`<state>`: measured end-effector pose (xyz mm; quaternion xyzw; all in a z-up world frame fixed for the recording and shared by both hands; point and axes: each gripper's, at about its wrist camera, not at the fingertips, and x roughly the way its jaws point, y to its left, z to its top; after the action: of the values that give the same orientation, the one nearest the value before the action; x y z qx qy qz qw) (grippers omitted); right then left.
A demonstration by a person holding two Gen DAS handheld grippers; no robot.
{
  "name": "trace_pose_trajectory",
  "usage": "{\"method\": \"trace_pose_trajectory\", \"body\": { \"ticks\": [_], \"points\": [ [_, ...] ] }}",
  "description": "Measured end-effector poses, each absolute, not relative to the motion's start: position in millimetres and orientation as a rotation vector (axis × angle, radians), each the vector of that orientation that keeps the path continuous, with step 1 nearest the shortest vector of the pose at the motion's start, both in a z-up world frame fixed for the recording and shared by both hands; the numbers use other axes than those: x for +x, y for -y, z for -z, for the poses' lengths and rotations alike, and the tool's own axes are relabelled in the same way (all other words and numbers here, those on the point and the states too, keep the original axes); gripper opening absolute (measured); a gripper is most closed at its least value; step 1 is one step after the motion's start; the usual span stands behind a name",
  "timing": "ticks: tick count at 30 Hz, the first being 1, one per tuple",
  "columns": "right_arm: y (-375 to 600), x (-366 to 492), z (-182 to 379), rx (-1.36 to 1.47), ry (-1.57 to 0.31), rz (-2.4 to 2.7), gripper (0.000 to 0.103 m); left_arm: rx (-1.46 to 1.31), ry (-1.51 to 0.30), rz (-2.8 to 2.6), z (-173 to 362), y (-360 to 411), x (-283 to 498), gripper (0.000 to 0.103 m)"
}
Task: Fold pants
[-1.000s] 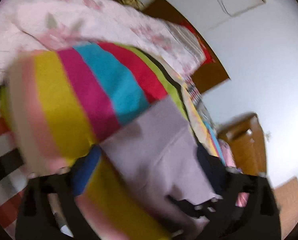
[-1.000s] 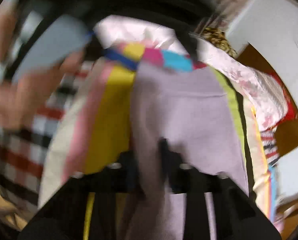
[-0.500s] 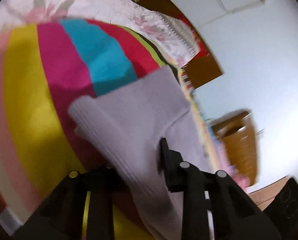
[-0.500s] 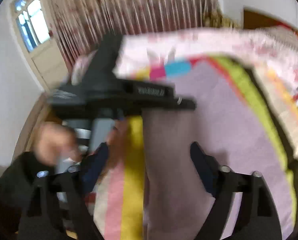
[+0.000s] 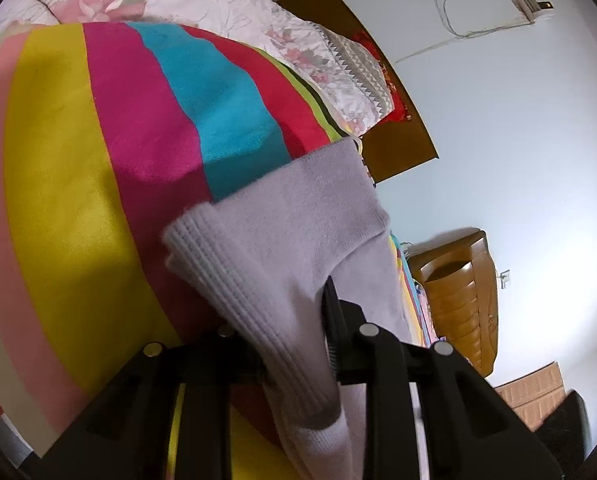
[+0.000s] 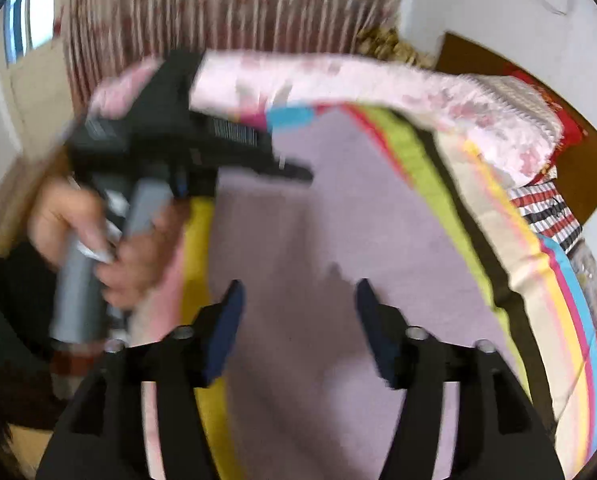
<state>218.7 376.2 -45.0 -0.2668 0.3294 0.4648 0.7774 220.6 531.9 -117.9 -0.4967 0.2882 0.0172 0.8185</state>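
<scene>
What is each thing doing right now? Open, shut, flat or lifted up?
Left gripper: shut on the pants' ribbed edge.
Right gripper: open, holding nothing, above the pants.
Pants: spread on the blanket, one edge lifted.
Blanket: spread under the pants.

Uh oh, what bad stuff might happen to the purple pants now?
1. Only the left gripper is pinching the pants, at the ribbed edge. The right gripper is open above them, so the lifted end may sag crooked and the fold could end up lopsided.
2. The pinch is near the cloth's edge, so it might slip out.
3. The striped blanket lies right under the pants; the right gripper might catch it too.
</scene>
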Motion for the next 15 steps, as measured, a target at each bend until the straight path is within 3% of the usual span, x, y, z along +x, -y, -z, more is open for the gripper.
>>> {"method": "trace_pose_trajectory", "body": {
  "ticks": [4,5,8,11,15],
  "points": [
    [-376,195,84,-0.795,-0.86,-1.073,0.08,-1.024,-0.629,-0.103,112,-525,226,0.025],
    [-372,184,88,-0.845,-0.775,-1.064,0.079,-1.01,-0.636,-0.119,110,-524,225,0.024],
    [-341,185,66,-0.668,-0.811,-1.097,0.078,-0.924,-0.664,-0.172,99,-516,227,0.022],
    [-289,215,37,-0.438,-0.808,-0.983,0.087,-0.88,-0.672,-0.205,87,-510,226,0.019],
    [-225,252,43,-0.369,-0.847,-0.7,0.088,-0.756,-0.615,-0.248,49,-487,222,0.017]
  ]
}}
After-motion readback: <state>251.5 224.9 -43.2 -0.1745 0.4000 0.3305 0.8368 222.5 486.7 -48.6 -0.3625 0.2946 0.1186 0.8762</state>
